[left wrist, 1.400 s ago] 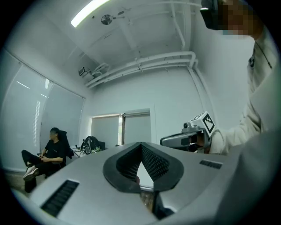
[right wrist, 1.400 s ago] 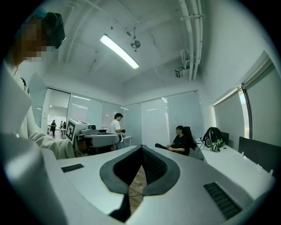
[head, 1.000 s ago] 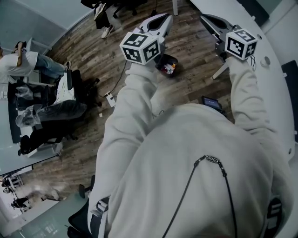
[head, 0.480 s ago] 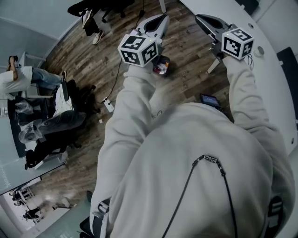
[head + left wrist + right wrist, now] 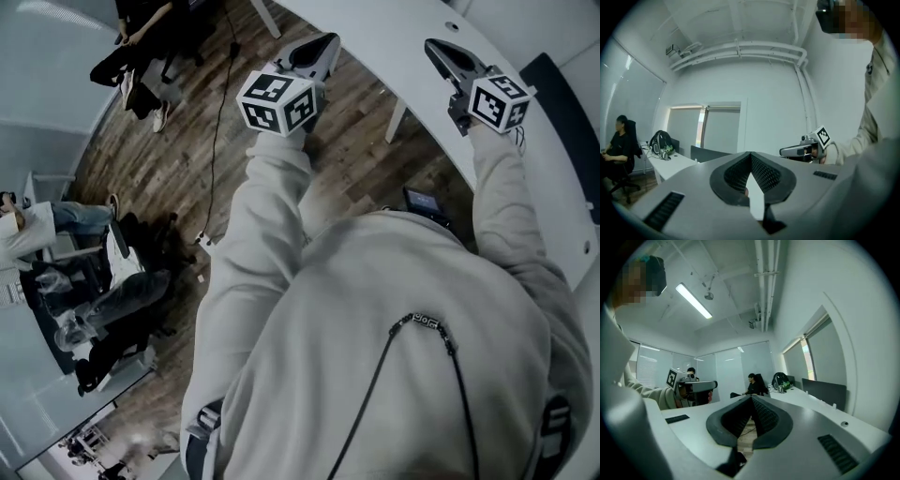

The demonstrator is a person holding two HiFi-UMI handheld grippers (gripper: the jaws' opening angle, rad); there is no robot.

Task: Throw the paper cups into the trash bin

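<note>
No paper cup and no trash bin shows in any view. In the head view my left gripper (image 5: 324,47) is held out over the wood floor, near the edge of the white table (image 5: 394,37). My right gripper (image 5: 439,51) reaches over that table. Both point up and level into the room. In the left gripper view the jaws (image 5: 750,155) meet at their tips with nothing between them. In the right gripper view the jaws (image 5: 751,398) are shut and empty too. Each gripper view also shows the other gripper: the right gripper (image 5: 800,150) and the left gripper (image 5: 696,386).
A table leg (image 5: 396,120) stands between my arms. A small dark device (image 5: 424,201) lies by my chest. A cable (image 5: 217,141) runs across the floor. Seated people and chairs (image 5: 103,309) are at the left, another person (image 5: 141,37) at the top left.
The small bin with rubbish that showed under my left gripper has passed out of view. Both grippers now stand nearer the white table, which fills more of the top of the picture.
</note>
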